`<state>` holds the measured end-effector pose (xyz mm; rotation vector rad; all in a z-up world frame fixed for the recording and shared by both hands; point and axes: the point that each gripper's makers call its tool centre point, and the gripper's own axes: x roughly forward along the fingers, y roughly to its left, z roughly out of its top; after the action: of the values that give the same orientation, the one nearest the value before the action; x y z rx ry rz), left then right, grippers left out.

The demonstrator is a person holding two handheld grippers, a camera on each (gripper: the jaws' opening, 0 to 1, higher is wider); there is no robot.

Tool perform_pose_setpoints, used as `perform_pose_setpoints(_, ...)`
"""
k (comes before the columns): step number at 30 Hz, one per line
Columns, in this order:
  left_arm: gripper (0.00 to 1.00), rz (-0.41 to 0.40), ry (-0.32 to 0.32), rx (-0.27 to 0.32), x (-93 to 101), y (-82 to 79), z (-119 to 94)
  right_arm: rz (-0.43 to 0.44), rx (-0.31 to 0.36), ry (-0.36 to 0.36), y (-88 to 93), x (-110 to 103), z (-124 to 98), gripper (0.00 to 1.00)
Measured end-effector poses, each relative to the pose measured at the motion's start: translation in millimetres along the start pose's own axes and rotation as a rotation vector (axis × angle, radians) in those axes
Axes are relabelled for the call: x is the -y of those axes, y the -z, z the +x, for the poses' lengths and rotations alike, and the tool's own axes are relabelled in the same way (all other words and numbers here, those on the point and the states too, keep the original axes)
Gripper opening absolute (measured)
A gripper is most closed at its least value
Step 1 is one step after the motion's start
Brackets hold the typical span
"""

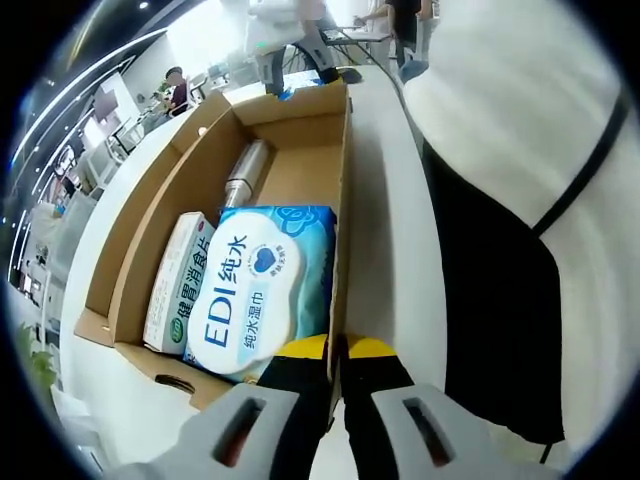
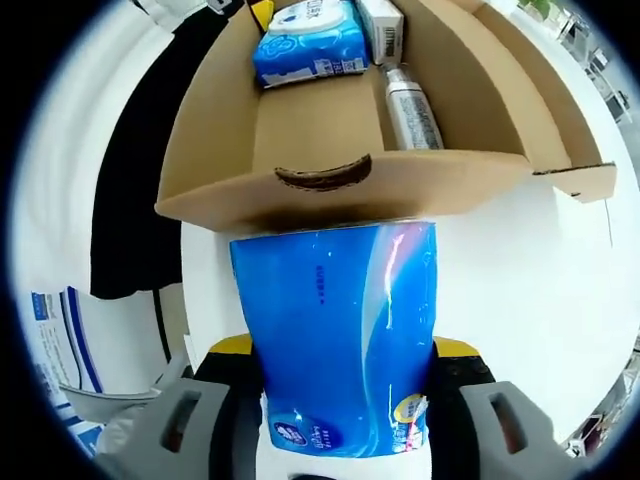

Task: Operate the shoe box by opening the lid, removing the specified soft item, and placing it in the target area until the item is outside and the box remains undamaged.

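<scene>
The brown shoe box (image 1: 345, 200) lies open on a white table (image 1: 385, 220). Inside are a blue wet-wipes pack (image 1: 255, 290), a green-and-white carton (image 1: 178, 285) and a silver bottle (image 1: 245, 172). My left gripper (image 1: 336, 400) is shut on the box's near side wall at its corner. In the right gripper view, my right gripper (image 2: 340, 400) is shut on a soft blue tissue pack (image 2: 340, 330). It holds the pack outside the box, just in front of the end wall (image 2: 300, 200) with the handle slot. The wipes pack (image 2: 305, 45) and bottle (image 2: 410, 110) lie beyond.
A person in a white top with dark cloth (image 1: 500, 280) stands close along the box's right side. The box's long flap (image 1: 150, 200) hangs open to the left. Bare white table (image 2: 540, 270) lies beside the box. More people and furniture are far behind.
</scene>
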<state>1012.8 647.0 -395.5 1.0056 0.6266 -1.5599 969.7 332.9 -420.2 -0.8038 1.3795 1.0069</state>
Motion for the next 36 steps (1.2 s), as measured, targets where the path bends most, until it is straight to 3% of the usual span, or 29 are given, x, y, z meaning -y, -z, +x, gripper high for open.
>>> perform_pose_setpoints(28, 0.05, -0.014, -0.027, 0.002, -0.3, -2.8, -1, 0.027, -0.005, -0.037, 2.7, -11, 3, 0.66)
perform_pose_setpoints(36, 0.04, -0.009, -0.024, 0.002, -0.6, -1.1, 1, 0.025, 0.017, -0.021, 1.7, -10, 7, 0.71)
